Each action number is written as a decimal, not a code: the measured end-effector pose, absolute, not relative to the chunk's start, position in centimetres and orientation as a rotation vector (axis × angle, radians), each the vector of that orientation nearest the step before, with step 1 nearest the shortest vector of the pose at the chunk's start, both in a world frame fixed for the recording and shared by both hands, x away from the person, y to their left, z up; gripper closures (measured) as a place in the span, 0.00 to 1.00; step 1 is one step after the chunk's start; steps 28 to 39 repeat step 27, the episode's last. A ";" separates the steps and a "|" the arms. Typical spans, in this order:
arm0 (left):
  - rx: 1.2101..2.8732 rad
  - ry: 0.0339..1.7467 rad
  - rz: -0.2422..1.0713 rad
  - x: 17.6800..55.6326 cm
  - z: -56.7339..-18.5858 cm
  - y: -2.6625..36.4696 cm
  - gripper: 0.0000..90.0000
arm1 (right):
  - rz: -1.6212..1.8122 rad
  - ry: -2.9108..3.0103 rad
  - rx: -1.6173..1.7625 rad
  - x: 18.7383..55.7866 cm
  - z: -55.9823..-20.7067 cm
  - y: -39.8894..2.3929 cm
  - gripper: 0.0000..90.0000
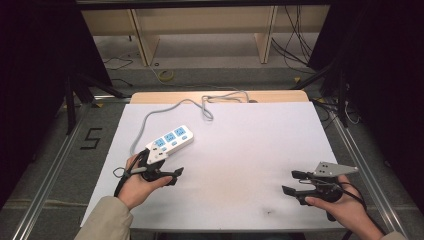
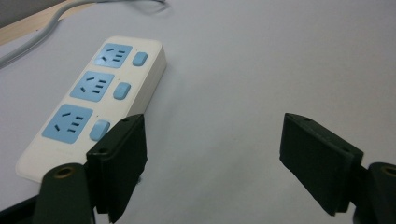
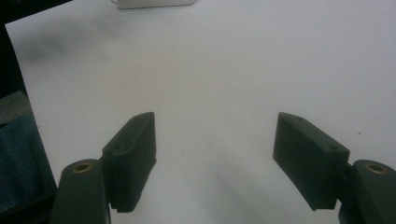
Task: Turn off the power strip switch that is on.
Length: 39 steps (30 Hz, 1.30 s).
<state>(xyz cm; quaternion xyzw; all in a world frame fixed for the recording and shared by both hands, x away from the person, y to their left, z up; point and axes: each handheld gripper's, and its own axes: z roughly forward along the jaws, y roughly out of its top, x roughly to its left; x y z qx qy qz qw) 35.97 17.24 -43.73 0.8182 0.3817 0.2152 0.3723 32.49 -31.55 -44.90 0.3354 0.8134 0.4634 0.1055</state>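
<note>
A white power strip (image 1: 172,139) with three blue sockets and blue switches lies at the left of the white table sheet (image 1: 240,150). Its grey cable (image 1: 150,117) curls toward the far edge. My left gripper (image 1: 170,169) hovers just in front of the strip's near end, open with nothing between its jaws. In the left gripper view the power strip (image 2: 93,102) lies up and left of the left gripper (image 2: 212,135). My right gripper (image 1: 291,182) rests open at the near right, pointing left. In the right gripper view the right gripper (image 3: 215,130) faces bare sheet, with the power strip's end (image 3: 154,3) at the top edge.
A wooden table edge (image 1: 270,96) shows behind the sheet. Metal rails (image 1: 360,160) run along both sides of the table. Loose cables lie on the floor beyond. A faint dark smudge (image 1: 270,211) marks the sheet near the front edge.
</note>
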 end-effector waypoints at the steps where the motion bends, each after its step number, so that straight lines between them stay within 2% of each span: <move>1: 2.097 0.977 0.549 35.8 -43.9 17.4 0.25 | 1.366 2.397 0.986 32.5 -44.9 -31.5 0.34; 15: 2.083 1.010 0.548 33.9 -45.5 18.9 0.25 | 1.364 2.401 0.986 32.6 -44.9 -31.4 0.34; 39: 2.104 0.997 0.571 34.0 -45.5 18.5 0.24 | 1.359 2.403 0.992 32.6 -44.9 -31.5 0.33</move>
